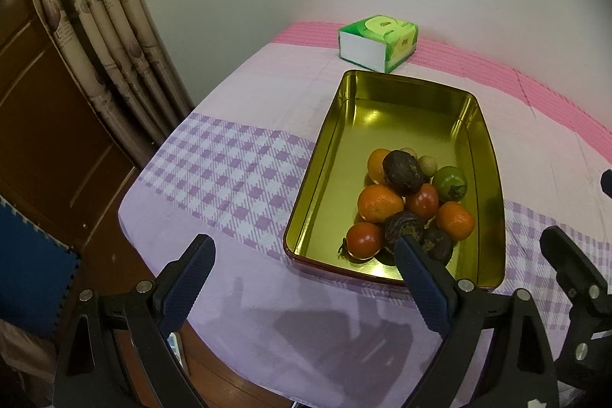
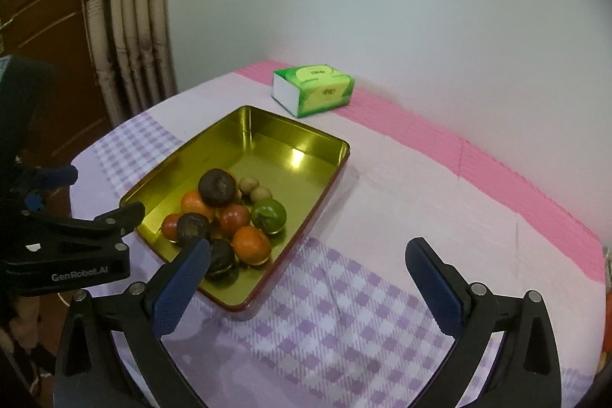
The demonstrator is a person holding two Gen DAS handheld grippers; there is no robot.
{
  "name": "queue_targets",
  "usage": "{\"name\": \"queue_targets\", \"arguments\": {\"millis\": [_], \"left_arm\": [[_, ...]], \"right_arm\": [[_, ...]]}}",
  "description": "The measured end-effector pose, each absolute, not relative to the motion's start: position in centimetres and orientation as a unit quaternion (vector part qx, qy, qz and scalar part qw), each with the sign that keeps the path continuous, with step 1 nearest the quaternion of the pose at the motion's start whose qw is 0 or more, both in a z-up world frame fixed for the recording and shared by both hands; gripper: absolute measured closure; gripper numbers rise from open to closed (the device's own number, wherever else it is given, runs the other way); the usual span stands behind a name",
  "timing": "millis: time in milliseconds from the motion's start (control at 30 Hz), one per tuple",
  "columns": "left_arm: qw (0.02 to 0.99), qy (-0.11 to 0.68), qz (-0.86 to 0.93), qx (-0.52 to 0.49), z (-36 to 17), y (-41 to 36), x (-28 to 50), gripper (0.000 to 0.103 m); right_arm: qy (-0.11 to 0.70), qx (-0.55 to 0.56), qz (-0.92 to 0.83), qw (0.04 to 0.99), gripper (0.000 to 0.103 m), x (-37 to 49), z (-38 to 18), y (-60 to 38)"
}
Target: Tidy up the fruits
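Holding: nothing; left gripper (image 1: 302,253) and right gripper (image 2: 308,257) both spread wide.
Tin (image 1: 405,94): fruits (image 1: 411,201) heaped at near end.
Cloth (image 1: 237,178): no loose fruit seen.
Stage: gathered, or perhaps awaiting sorting.

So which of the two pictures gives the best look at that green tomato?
The left wrist view: the green tomato sits clear at the pile's right edge in the gold tin, its dark stalk visible. The right wrist view also shows it whole, but smaller and slightly blurred.
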State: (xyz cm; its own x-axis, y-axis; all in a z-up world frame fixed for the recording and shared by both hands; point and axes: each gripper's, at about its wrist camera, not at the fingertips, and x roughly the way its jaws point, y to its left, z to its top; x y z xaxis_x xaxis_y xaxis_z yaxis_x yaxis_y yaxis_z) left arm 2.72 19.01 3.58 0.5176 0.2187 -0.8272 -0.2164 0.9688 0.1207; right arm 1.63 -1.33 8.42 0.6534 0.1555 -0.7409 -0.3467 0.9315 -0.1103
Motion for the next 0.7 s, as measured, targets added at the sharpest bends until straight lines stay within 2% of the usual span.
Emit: {"name": "queue_targets", "arguments": {"millis": [433, 700], "left_arm": [[0.871, 0.475, 0.124, 0.003, 3.7, 18.8, 2.7, 0.010], [0.871, 0.475, 0.124, 0.002, 3.6, 18.8, 2.7, 0.010]], "right_arm": [[0.452, -0.086, 0.176, 0.870, 0.002, 2.4, 5.7, -1.2], [0.457, -0.094, 0.185, 0.865, 0.002, 2.3, 5.3, -0.8]]}}
